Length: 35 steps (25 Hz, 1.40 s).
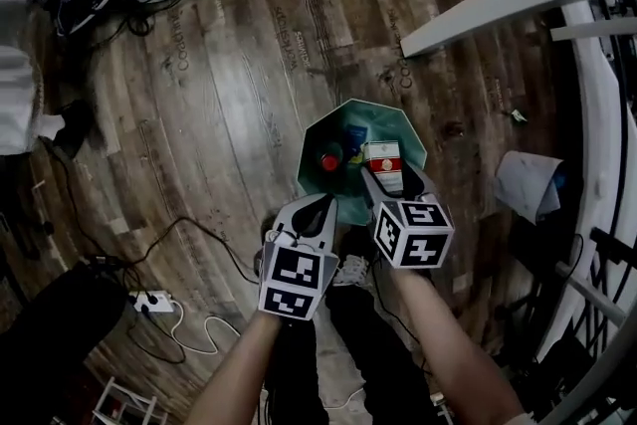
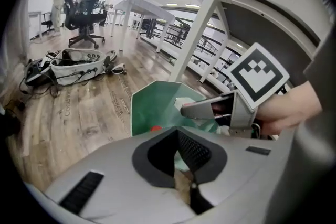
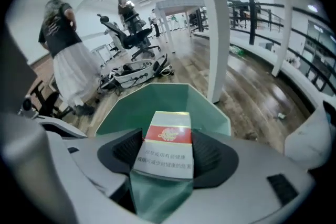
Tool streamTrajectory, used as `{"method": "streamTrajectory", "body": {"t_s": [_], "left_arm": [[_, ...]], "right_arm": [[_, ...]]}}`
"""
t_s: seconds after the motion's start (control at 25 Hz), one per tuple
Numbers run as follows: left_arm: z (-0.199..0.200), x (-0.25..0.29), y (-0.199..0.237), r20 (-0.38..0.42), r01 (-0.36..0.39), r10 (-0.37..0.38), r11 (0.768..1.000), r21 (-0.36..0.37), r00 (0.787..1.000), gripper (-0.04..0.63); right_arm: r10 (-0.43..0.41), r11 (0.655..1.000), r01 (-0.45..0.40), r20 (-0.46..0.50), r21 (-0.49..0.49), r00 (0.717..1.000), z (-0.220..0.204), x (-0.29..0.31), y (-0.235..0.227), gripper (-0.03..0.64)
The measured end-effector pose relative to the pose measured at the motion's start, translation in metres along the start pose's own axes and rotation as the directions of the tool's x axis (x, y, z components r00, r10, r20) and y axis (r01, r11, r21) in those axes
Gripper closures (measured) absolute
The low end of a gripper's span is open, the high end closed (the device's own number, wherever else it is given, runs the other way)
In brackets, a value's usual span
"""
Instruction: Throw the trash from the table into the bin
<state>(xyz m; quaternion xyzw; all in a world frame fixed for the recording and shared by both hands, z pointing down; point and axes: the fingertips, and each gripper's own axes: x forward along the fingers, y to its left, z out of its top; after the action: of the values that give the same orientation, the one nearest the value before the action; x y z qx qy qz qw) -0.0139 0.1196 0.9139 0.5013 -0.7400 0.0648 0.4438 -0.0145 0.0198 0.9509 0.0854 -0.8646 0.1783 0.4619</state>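
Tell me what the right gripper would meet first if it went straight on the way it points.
Likely the inside of the green bin: the right gripper, shut on a red-and-white pack, points down into its open mouth with nothing between. Wall or bottom first, depth leaves unclear.

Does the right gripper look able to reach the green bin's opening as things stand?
Probably yes. The right gripper, jaws shut on a red-and-white box, hangs directly over the open green bin; nothing lies between them, and the left gripper sits off to one side.
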Motion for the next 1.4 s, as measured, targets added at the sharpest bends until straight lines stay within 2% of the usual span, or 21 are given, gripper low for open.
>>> {"method": "streamTrajectory", "body": {"t_s": [0.16,0.4,0.6,0.68,0.84,0.88,1.2,1.4], "left_arm": [[-0.012,0.003,0.004,-0.007,-0.008,0.008,1.0,0.001,1.0,0.571],[-0.027,-0.003,0.002,-0.022,-0.004,0.004,1.0,-0.027,1.0,0.571],[-0.018,-0.009,0.001,-0.007,0.005,-0.005,0.999,-0.051,1.0,0.571],[-0.011,-0.011,0.0,-0.004,0.01,-0.011,0.999,-0.043,1.0,0.571],[0.003,-0.016,-0.002,-0.002,0.023,-0.023,1.0,-0.019,1.0,0.571],[0.006,-0.017,-0.003,-0.004,0.025,-0.025,1.0,-0.014,1.0,0.571],[0.037,-0.035,-0.011,-0.009,0.022,-0.021,0.999,0.025,1.0,0.571],[0.057,-0.059,-0.023,-0.016,0.027,-0.026,0.998,0.064,1.0,0.571]], "right_arm": [[-0.066,0.995,0.061,-0.053,-0.077,0.996,0.006,0.012,-0.005,0.301],[-0.066,0.975,0.054,-0.048,-0.215,0.997,0.016,0.008,0.015,0.299],[-0.072,0.976,0.057,-0.063,-0.21,0.995,0.014,0.003,0.01,0.279],[-0.068,0.977,0.052,-0.073,-0.209,0.995,0.011,-0.001,0.007,0.256],[-0.062,0.98,0.048,-0.064,-0.195,0.996,0.014,-0.013,0.005,0.259],[-0.061,0.981,0.049,-0.059,-0.188,0.996,0.015,-0.018,0.004,0.27],[-0.063,0.988,0.06,-0.02,-0.145,0.998,0.036,-0.062,0.003,0.539],[-0.048,0.996,0.047,-0.021,-0.072,0.999,0.044,-0.105,0.017,0.592]]}}
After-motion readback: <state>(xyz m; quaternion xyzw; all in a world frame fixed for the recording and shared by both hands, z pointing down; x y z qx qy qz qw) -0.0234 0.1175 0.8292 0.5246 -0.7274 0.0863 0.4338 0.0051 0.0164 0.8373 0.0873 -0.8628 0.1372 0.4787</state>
